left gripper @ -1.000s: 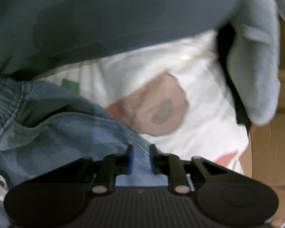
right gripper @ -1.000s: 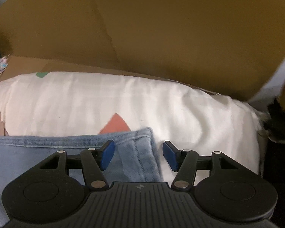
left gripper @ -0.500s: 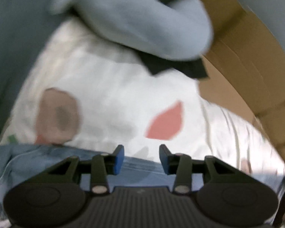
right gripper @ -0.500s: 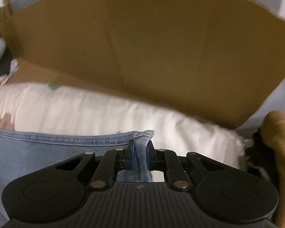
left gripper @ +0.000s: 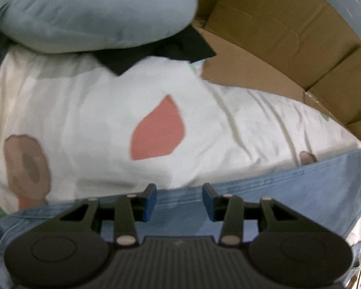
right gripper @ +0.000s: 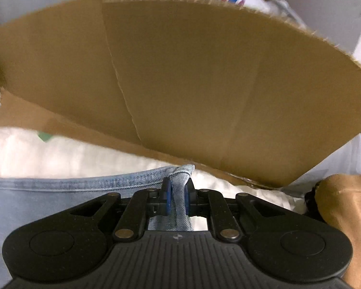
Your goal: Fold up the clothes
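A light blue denim garment (left gripper: 264, 197) lies across a white sheet printed with red and brown shapes (left gripper: 108, 120). My left gripper (left gripper: 179, 198) hangs open just over the denim's hemmed edge, nothing between its blue pads. In the right wrist view the same denim garment (right gripper: 60, 192) stretches leftward, and my right gripper (right gripper: 178, 198) is shut on a bunched corner of it, with the cloth poking up between the fingers.
A pale blue garment (left gripper: 96, 12) lies over a black cloth (left gripper: 180, 45) at the back left. A cardboard box wall (right gripper: 192, 84) rises close ahead of the right gripper and shows as a cardboard box (left gripper: 288, 41) at the left view's upper right. A tan cloth (right gripper: 344, 216) sits at far right.
My right gripper shut on the denim corner and lifted it a little toward the box. My left gripper let go of the denim, opened, and swung right along its edge.
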Demonstrator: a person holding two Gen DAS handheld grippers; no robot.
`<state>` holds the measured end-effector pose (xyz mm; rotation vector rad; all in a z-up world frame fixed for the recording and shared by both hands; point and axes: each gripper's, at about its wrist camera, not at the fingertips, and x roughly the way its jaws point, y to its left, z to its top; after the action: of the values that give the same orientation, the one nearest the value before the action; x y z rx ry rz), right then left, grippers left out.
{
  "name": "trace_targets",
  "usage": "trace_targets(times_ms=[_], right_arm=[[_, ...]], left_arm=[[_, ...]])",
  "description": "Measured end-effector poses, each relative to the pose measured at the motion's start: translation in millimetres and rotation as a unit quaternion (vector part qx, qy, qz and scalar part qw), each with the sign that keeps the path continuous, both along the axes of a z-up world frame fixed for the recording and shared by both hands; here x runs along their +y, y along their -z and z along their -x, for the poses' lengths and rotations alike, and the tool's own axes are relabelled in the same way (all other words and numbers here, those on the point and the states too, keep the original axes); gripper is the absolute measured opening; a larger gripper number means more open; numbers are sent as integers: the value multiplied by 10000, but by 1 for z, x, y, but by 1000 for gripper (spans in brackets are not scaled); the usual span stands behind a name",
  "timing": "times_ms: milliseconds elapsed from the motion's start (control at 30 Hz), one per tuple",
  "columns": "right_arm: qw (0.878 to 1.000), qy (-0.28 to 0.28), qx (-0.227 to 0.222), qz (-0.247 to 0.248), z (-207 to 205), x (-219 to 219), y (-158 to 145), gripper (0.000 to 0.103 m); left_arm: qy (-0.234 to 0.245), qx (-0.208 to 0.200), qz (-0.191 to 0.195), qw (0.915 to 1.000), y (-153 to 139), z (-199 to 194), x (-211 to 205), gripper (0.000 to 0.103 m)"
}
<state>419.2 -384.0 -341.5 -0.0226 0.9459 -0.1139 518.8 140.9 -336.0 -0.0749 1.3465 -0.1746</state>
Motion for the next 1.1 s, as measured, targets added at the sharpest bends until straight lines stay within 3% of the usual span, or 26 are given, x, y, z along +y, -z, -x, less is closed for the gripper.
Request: trace_targets(times_ms=[67, 133, 200, 433, 667, 867, 1033, 1100], right_arm=[[9990, 201, 287, -262, -7, -6, 15, 11], [9971, 426, 403, -493, -6, -16, 22, 29], [9964, 577, 295, -543, 1, -23, 15, 41], [9957, 413, 93, -826, 47, -35, -12, 44], [9945, 479, 280, -883, 94, -24, 0, 45], [9953, 328, 377, -824, 115, -9, 5, 47], [9969, 31, 309, -721, 123, 6, 1, 47], [9970, -293, 280, -661, 109, 24, -4, 47]], left_arm=[[-107, -48, -38, 9999, -3, 7, 13, 45], [-220, -97, -64, 9997, -6, 14, 27, 45], [-328, -176, -98, 9993, -12, 23, 43, 45], [-828, -68, -160, 9964, -11, 47, 98, 43], [-1010, 31, -234, 9946, 8, 58, 116, 43], [-705, -446, -486, 9953, 4, 53, 111, 44], [-9, -513, -912, 9945, 0, 44, 109, 44], [317, -530, -1142, 9915, 4, 42, 108, 44]])
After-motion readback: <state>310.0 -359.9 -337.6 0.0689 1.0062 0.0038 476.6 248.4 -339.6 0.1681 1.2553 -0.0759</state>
